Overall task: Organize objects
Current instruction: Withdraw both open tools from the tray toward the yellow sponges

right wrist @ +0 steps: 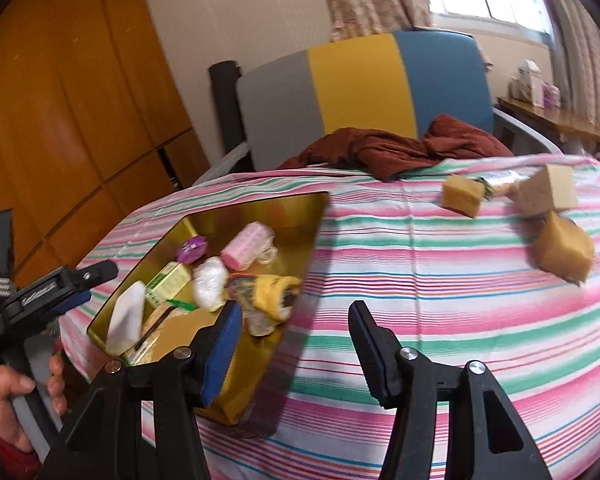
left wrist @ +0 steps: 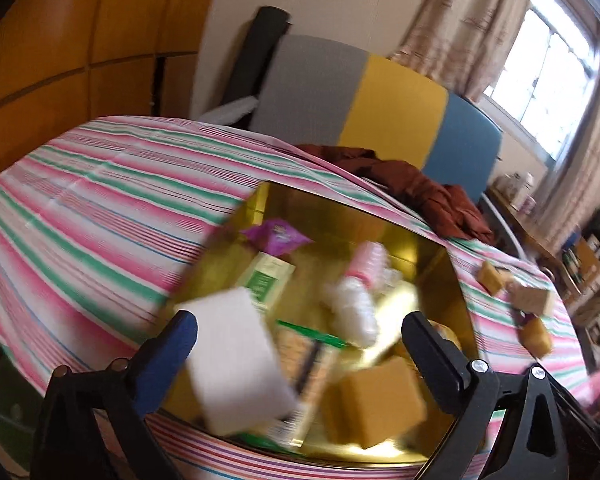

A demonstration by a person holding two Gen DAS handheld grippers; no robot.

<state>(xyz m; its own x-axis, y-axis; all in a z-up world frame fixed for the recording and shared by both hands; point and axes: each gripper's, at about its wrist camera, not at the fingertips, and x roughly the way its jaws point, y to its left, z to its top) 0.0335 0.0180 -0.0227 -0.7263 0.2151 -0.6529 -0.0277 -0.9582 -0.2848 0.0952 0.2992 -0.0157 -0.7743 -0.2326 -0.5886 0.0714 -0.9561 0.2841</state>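
A gold tin (left wrist: 340, 216) sits on the striped tablecloth, holding a white block (left wrist: 236, 356), a brown sponge block (left wrist: 376, 400), a pink roll (right wrist: 246, 250), a purple packet (right wrist: 192, 249), a green-labelled box (right wrist: 168, 282) and other small items. My left gripper (left wrist: 300, 320) hangs over the tin's near end, jaws wide open. The blurred white block lies just inside its left finger and is not pinched. In the right wrist view the left gripper (right wrist: 100, 282) sits at the tin's left end. My right gripper (right wrist: 295, 312) is open and empty over the cloth by the tin's near corner. Three brown blocks (right wrist: 462, 194) (right wrist: 548, 190) (right wrist: 564, 250) lie at the far right.
A maroon cloth (right wrist: 400, 148) is bunched at the table's far edge, in front of a grey, yellow and blue chair back (right wrist: 356, 84). A wooden wardrobe (right wrist: 80, 80) stands to the left and a cluttered side table (right wrist: 548, 112) to the right. A hand (right wrist: 4, 400) holds the left gripper's handle.
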